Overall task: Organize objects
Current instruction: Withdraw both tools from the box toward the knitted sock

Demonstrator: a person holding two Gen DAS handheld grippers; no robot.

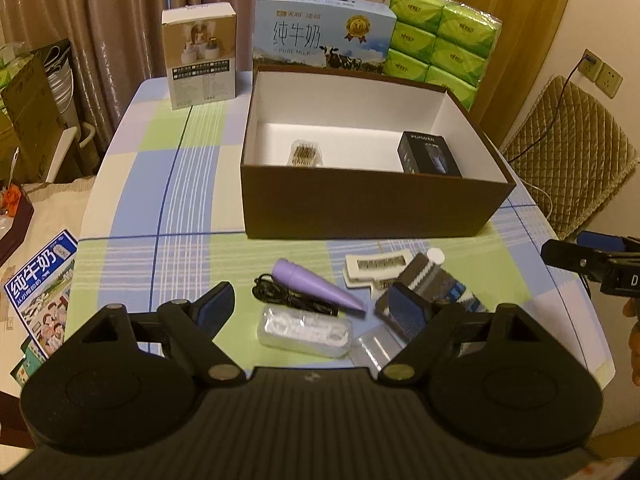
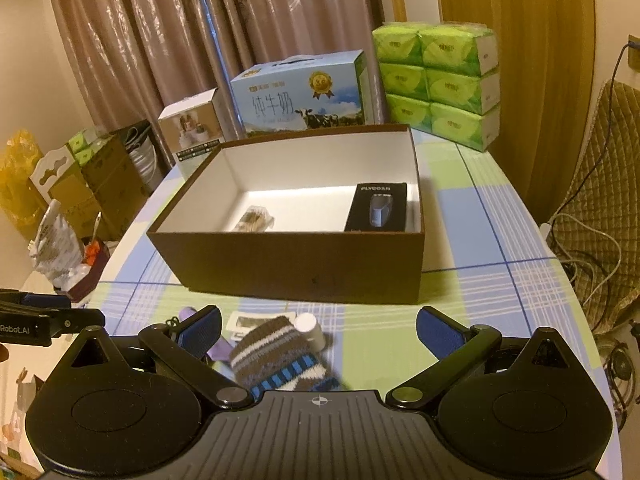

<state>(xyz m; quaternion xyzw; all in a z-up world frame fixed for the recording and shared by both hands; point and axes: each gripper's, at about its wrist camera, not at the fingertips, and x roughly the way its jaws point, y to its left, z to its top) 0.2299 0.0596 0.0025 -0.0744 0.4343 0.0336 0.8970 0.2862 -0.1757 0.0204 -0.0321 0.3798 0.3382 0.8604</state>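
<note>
An open brown box [image 1: 360, 208] [image 2: 280, 258] stands mid-table, holding a black shaver box [image 1: 430, 154] [image 2: 378, 208] and a small clear pack [image 1: 306, 153] [image 2: 256, 219]. In front of it lie a purple cone-shaped device [image 1: 316, 284], a black cable [image 1: 280, 296], a clear plastic case [image 1: 306, 332], a white blister card [image 1: 378, 266], a white bottle [image 1: 435, 258] [image 2: 310, 326] and a striped knitted pouch [image 1: 436, 284] [image 2: 276, 360]. My left gripper [image 1: 310, 308] hovers open over the cable and case. My right gripper [image 2: 318, 330] is open above the pouch, holding nothing.
At the table's back stand a beige product box [image 1: 200, 56], a blue milk carton [image 1: 324, 28] and stacked green tissue packs [image 1: 444, 48]. A quilted chair [image 1: 568, 152] is to the right. Cardboard boxes [image 2: 108, 184] and clutter sit left of the table.
</note>
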